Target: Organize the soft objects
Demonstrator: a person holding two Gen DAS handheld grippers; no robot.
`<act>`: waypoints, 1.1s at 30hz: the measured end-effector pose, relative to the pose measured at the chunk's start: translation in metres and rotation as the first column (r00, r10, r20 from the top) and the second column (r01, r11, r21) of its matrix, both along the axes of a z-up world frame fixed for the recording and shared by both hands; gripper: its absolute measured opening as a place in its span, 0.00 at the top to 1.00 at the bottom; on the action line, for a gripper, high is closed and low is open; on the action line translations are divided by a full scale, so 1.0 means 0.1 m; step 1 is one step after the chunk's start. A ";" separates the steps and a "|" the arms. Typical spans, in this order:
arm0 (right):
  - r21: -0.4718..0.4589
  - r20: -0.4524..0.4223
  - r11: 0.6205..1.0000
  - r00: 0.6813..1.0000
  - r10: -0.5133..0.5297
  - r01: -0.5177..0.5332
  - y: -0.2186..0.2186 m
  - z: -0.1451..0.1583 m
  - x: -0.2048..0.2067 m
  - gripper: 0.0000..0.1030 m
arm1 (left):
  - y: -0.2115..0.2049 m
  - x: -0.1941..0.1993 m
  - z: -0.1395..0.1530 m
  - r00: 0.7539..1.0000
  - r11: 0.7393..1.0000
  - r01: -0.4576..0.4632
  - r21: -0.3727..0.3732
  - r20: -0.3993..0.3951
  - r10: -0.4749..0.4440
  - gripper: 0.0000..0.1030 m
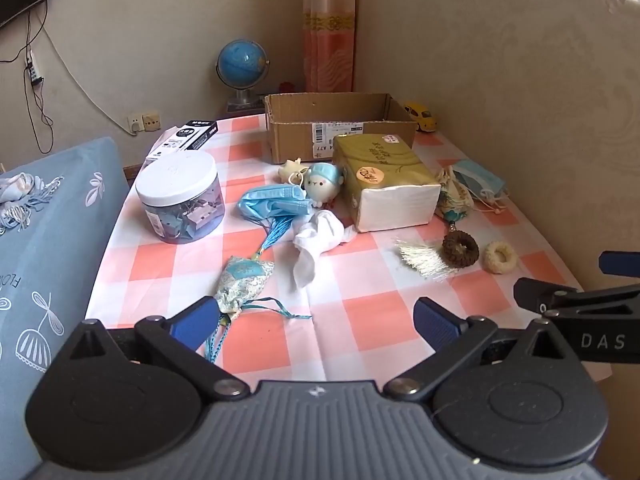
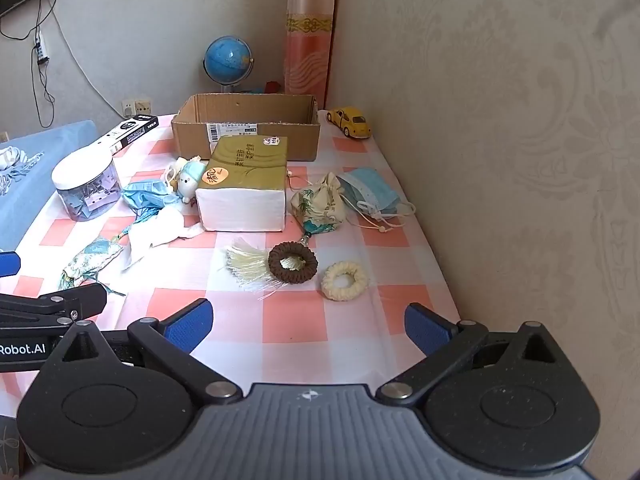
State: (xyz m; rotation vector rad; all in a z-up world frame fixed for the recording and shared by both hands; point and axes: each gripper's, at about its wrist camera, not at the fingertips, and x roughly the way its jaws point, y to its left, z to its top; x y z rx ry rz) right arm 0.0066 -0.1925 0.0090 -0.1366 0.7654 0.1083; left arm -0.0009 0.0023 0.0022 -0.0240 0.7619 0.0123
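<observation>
Soft things lie scattered on the checked tablecloth [image 1: 360, 320]: a crumpled blue mask [image 1: 274, 202], a white sock [image 1: 318, 242], a patterned sachet with tassel cords [image 1: 242, 280], a small plush toy [image 1: 322, 182], a drawstring pouch [image 2: 320, 206], folded blue masks [image 2: 370, 192], a brown scrunchie [image 2: 293, 266], a cream scrunchie [image 2: 344, 280] and a cream tassel [image 2: 248, 266]. An open cardboard box [image 1: 340, 124] stands at the back. My left gripper [image 1: 316, 322] is open and empty, near the sachet. My right gripper [image 2: 307, 326] is open and empty, in front of the scrunchies.
A tissue pack [image 1: 386, 182] sits mid-table. A clear jar with white lid [image 1: 180, 198], a black-and-white carton [image 1: 186, 140], a globe [image 1: 242, 66] and a yellow toy car [image 2: 350, 120] stand around. A wall runs along the right; a blue cushion [image 1: 48, 260] lies left.
</observation>
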 end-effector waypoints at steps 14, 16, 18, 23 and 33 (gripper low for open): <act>0.000 0.002 1.000 1.000 0.000 0.000 -0.01 0.01 0.00 0.00 | -0.01 -0.01 0.00 1.000 1.000 -0.001 0.001 0.003 0.001 0.00; 0.000 0.003 1.000 1.000 0.000 0.000 -0.01 0.01 -0.01 0.00 | -0.01 -0.01 0.00 1.000 1.000 -0.001 0.002 0.003 0.001 0.00; 0.000 0.004 1.000 1.000 0.000 0.000 -0.01 0.02 -0.01 0.00 | -0.02 -0.01 0.01 1.000 1.000 -0.001 0.000 0.003 0.001 0.00; -0.001 0.004 1.000 1.000 0.000 0.000 -0.01 0.02 -0.01 0.00 | -0.03 0.00 0.01 1.000 1.000 -0.001 0.002 0.003 0.001 0.00; -0.002 0.006 1.000 1.000 0.000 0.000 -0.01 0.04 -0.01 0.00 | -0.04 0.00 0.01 1.000 1.000 -0.001 0.001 0.005 0.001 0.00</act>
